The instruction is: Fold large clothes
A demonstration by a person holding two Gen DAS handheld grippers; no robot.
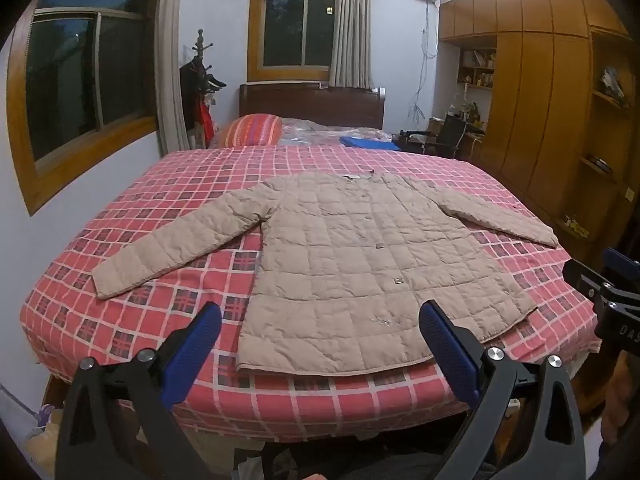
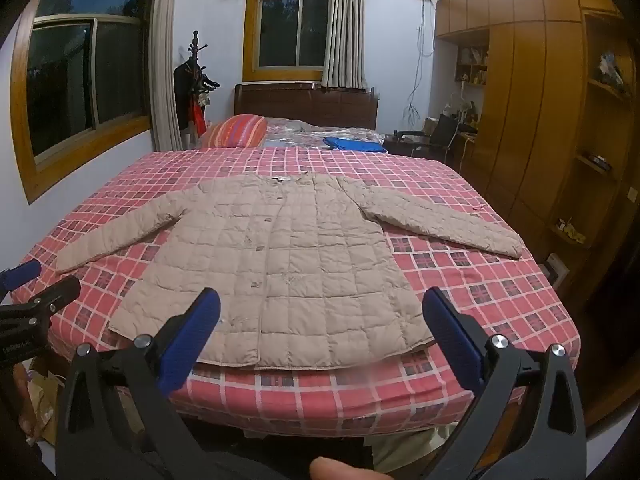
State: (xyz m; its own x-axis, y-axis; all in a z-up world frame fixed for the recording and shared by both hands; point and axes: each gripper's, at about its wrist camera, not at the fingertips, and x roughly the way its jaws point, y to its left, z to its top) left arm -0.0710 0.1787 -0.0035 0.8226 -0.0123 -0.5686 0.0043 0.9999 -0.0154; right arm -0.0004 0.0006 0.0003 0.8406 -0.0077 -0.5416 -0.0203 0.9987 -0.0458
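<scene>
- A beige quilted jacket [image 1: 360, 256] lies flat and face up in the middle of the bed, collar toward the headboard at 12 o'clock, hem toward the foot of the bed at 6 o'clock
- Its padding is stitched into square pockets, puffy and faintly creased, with small snap buttons down the closed front
- Both sleeves are spread out and angled down, one toward 8 o'clock, the other toward 4 o'clock, each cuff resting on the cover
- The bed cover [image 1: 132, 320] beneath is a red and pink check with darker plaid squares, pulled fairly smooth and hanging over the near edge
- The left gripper [image 1: 320, 326] is held above the foot of the bed with its jaws spread wide and nothing between them; its blue ribbed pads [image 1: 192, 356] sit on black arms with silver bolts
- The right gripper [image 2: 320, 320] is held likewise at 6 o'clock, jaws wide apart and empty, just short of the hem
- At 12 o'clock beyond the jacket lie a striped orange pillow [image 1: 252, 130], a folded blue cloth [image 1: 368, 142] and a dark wooden headboard [image 1: 312, 106]
- A dark window with pale curtains sits above the headboard, another at 9 o'clock
- A coat stand [image 1: 198, 80] stands at 11 o'clock; tall glossy wooden wardrobes [image 1: 536, 100] fill the wall at 2 o'clock
</scene>
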